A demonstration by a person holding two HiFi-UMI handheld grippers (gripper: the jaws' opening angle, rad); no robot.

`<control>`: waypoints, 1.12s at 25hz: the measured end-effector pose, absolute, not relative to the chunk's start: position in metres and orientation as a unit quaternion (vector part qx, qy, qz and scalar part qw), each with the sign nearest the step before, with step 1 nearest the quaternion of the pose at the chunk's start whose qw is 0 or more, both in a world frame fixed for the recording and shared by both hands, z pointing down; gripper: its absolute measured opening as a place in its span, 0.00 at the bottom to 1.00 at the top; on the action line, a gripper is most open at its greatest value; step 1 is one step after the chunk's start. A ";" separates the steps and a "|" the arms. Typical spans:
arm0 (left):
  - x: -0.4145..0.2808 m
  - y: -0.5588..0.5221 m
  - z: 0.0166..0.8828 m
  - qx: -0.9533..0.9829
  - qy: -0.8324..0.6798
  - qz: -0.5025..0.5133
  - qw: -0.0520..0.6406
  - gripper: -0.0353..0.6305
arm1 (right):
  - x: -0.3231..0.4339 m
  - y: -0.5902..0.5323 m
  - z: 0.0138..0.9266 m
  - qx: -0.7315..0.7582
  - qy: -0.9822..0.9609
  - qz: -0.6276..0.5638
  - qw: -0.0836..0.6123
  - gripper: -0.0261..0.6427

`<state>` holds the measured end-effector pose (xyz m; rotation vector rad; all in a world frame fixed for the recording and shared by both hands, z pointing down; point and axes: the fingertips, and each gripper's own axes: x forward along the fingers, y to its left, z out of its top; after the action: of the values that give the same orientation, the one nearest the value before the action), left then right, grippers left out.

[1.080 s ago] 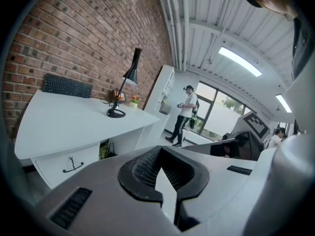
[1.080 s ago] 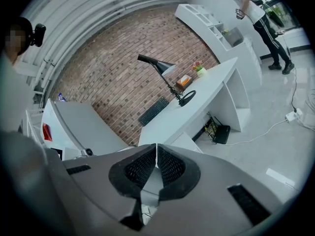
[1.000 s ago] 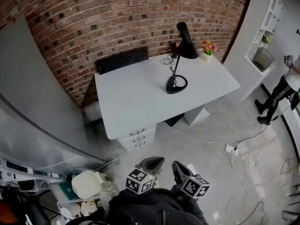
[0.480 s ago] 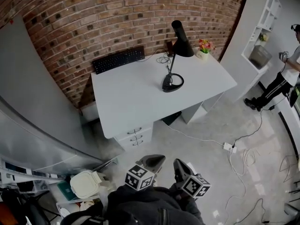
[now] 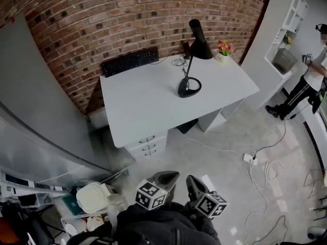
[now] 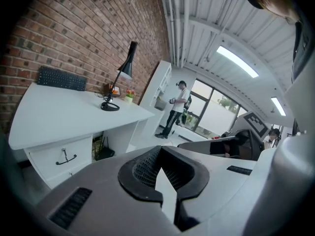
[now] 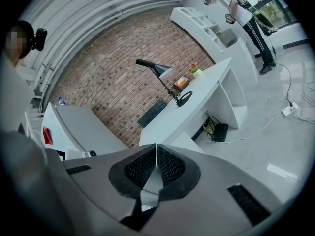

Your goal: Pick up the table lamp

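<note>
A black table lamp [image 5: 191, 65] stands upright on the white desk [image 5: 148, 106], its round base toward the desk's right half and its cone shade near the brick wall. It also shows small in the left gripper view, lamp [image 6: 117, 80], and in the right gripper view, lamp [image 7: 165, 80]. My left gripper [image 5: 168, 177] and right gripper [image 5: 190, 181] are side by side near my body, well short of the desk, over the floor. Both are shut with nothing between the jaws, left gripper [image 6: 158, 157], right gripper [image 7: 156, 152].
A black keyboard [image 5: 130, 62] lies at the desk's back left; a small flower pot [image 5: 223, 52] and coiled cable sit behind the lamp. Drawers [image 5: 148, 147] hang under the desk front. A power strip [image 5: 250, 160] and cords cross the floor. A person [image 5: 306, 86] stands right by white shelving [image 5: 286, 29].
The view shifted slightly, so the desk and lamp slid a little left and up in the picture. The person at right stepped further into view. The grippers stayed put.
</note>
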<state>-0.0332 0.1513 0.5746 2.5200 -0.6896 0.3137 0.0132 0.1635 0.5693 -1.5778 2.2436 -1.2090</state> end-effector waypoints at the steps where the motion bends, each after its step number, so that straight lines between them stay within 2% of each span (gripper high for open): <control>1: -0.035 0.152 0.577 0.924 -0.258 0.115 0.258 0.06 | 0.012 0.164 0.569 -0.522 0.748 -0.403 0.073 0.06; 11: -0.033 0.124 0.578 0.917 -0.277 0.109 0.264 0.06 | 0.017 0.141 0.565 -0.508 0.766 -0.389 0.062 0.06; 28: 0.017 0.031 0.568 0.925 -0.261 0.114 0.252 0.06 | 0.067 0.048 0.559 -0.529 0.758 -0.376 0.065 0.06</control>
<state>0.0168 0.0310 0.5680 2.5146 -0.7103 0.3097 0.0666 0.0476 0.5585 -1.5963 2.2868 -1.1341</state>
